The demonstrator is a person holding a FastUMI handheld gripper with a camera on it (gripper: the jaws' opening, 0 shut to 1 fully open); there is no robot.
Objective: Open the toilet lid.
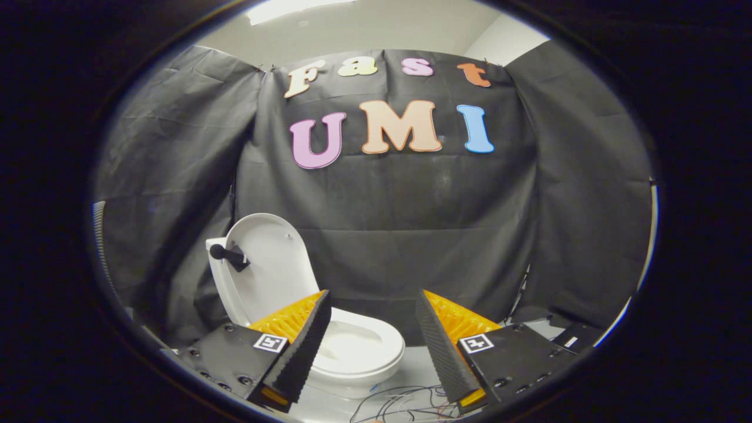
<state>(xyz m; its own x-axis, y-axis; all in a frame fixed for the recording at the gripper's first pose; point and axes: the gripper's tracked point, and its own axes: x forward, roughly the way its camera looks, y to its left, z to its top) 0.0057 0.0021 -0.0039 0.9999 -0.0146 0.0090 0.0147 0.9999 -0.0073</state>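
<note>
Toilet lid (267, 264) already raised, standing upright against the tank, beyond and a little to the left of the fingers (311, 335). Seat and bowl (361, 346) exposed below it, showing between the fingers and partly behind the left one. Gripper (373, 343) spread wide, holding nothing, touching nothing. Loose wires (399, 402) lying on the floor just ahead. Task judged essentially done; at most a withdrawal left.

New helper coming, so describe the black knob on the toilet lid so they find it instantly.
Start at the white toilet before the black cloth wall, beyond the open gripper. Its lid stands raised. The knob sticks out from the lid's outer edge, the only black part on the toilet.
</note>
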